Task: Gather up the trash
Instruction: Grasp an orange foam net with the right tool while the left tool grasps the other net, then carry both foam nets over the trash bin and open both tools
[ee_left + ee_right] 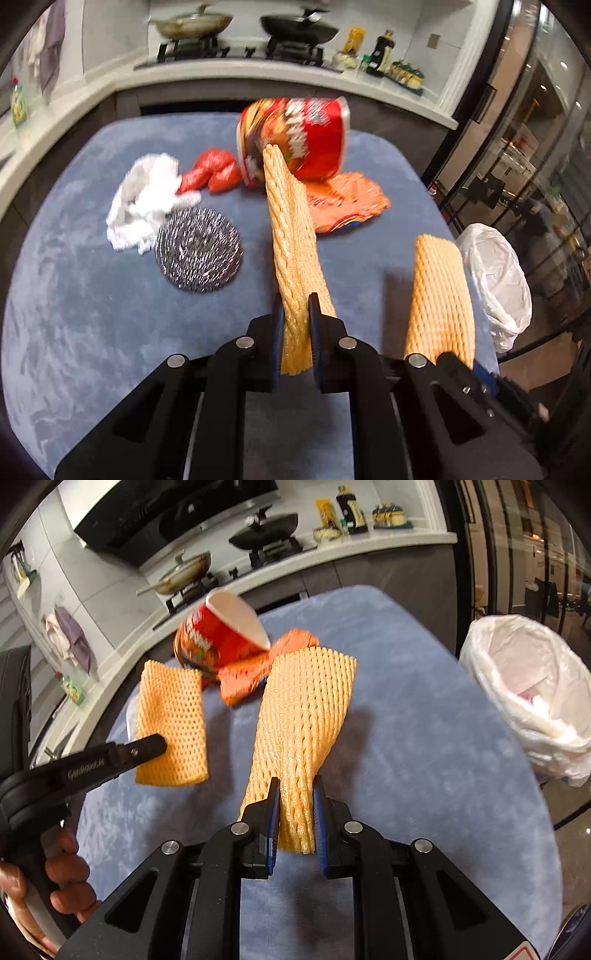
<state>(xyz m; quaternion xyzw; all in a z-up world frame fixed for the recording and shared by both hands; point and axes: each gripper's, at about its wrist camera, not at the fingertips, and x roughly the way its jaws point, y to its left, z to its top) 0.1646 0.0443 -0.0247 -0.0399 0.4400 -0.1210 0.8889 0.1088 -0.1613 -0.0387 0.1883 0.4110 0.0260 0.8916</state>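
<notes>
My left tongs (295,325) and right tongs (295,805) were each clamped on an orange foam net (291,236) (303,720) — lifted off the blue table (92,295) so both could go to the lined bin (524,694) at two o'clock.

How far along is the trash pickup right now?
Done: the lined bin already holds something pale. In hand: the left gripper and right gripper each clamp a foam net. Left on the table: noodle cup, orange wrapper, red bag, white wad.
</notes>
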